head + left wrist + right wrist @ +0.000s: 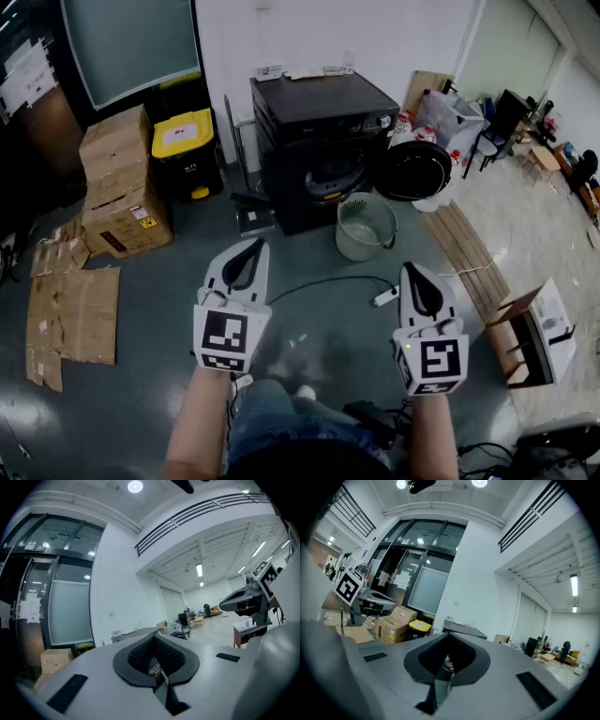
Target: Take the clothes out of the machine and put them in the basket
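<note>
I stand on a glossy grey floor (122,403). Ahead is a white wall (281,33) with a frosted glass panel (131,42) to its left. Stacked boxes (117,183) and a yellow-lidded bin (183,141) sit below it, flat cardboard (70,314) nearby. Planks (469,258) lie to my right. A cable (319,279) runs across the floor to a power strip (384,297). Round ceiling lights (401,483) glow overhead.
</note>
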The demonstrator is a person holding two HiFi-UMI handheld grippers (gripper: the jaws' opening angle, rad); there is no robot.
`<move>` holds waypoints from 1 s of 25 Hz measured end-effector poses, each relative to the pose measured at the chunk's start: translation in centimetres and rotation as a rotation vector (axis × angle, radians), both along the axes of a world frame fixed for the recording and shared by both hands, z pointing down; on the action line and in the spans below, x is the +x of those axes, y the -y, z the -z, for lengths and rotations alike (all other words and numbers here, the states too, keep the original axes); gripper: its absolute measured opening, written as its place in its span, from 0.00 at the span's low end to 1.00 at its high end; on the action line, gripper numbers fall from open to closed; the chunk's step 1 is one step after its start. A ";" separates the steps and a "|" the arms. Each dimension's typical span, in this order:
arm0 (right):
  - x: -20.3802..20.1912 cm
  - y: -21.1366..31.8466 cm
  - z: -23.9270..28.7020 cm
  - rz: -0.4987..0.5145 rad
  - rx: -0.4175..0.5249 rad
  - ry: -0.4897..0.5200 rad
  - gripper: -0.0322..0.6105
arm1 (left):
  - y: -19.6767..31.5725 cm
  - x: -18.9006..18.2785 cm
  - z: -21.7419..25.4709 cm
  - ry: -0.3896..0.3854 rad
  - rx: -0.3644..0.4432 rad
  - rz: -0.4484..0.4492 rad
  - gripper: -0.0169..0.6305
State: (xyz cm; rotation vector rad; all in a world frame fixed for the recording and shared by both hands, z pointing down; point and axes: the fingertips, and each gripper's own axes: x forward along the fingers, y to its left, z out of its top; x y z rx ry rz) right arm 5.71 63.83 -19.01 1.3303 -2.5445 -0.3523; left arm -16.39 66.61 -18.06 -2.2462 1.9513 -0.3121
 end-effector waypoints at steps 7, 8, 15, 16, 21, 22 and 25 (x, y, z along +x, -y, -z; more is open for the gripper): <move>0.5 -0.3 0.2 0.035 0.022 0.051 0.05 | 0.3 2.1 0.2 0.019 0.015 -0.009 0.03; 0.4 -0.4 0.1 0.040 0.015 0.064 0.05 | 0.1 2.2 0.3 0.015 0.016 -0.009 0.03; 1.2 -0.2 0.0 0.026 -0.032 0.174 0.81 | 0.7 2.0 0.4 -0.123 0.010 -0.005 0.86; 1.4 0.0 0.0 0.004 -0.023 0.166 0.87 | 0.8 1.8 0.3 -0.114 0.015 0.007 0.88; 1.6 2.4 -1.7 -0.061 -0.074 0.030 0.92 | 2.9 0.9 -0.4 -0.064 -0.014 0.024 0.89; 1.6 3.1 -1.6 -0.068 -0.069 0.010 0.91 | 3.6 0.7 -0.6 -0.059 -0.019 0.023 0.89; 1.5 5.6 -0.6 -0.076 -0.045 0.015 0.91 | 6.0 0.0 -1.0 -0.057 -0.028 0.017 0.89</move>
